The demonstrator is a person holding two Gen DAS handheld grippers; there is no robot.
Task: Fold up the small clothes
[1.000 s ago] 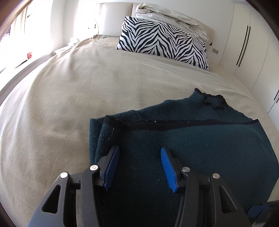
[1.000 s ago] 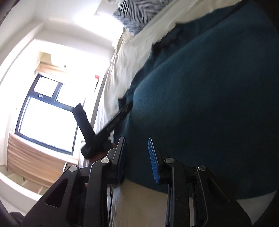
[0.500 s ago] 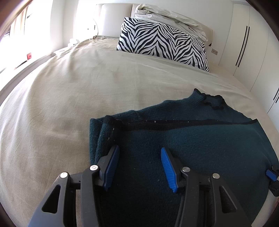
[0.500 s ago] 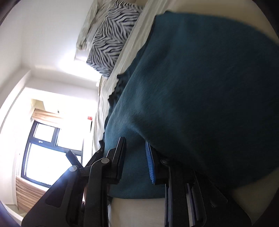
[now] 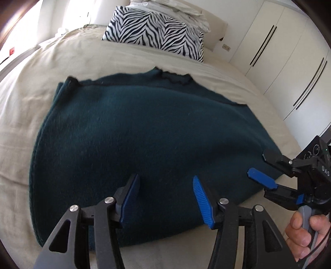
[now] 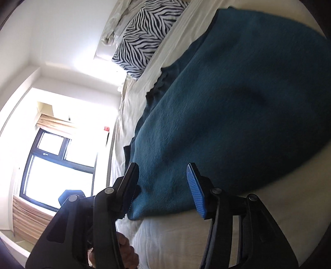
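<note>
A dark teal sweater (image 5: 144, 132) lies folded flat on the beige bed (image 5: 41, 68), its collar toward the pillow. My left gripper (image 5: 165, 194) hovers open over the sweater's near edge, nothing pinched between its blue pads. At the sweater's near right corner my right gripper (image 5: 262, 167) is rolled on its side, held by a hand (image 5: 304, 227). In the right wrist view the sweater (image 6: 238, 93) has its corner between the right gripper (image 6: 163, 186) jaws, which are opening. The left pad brushes the fabric edge; the other stands clear.
A zebra-print pillow (image 5: 155, 24) and crumpled white bedding (image 5: 182, 8) sit at the head of the bed. White wardrobe doors (image 5: 279, 51) line the right side. A bright window (image 6: 58, 161) is on the left side.
The right gripper has gone from nearly shut on the sweater's edge to wide apart, and the fabric now lies on the bed. The left gripper has drawn back to the sweater's near edge.
</note>
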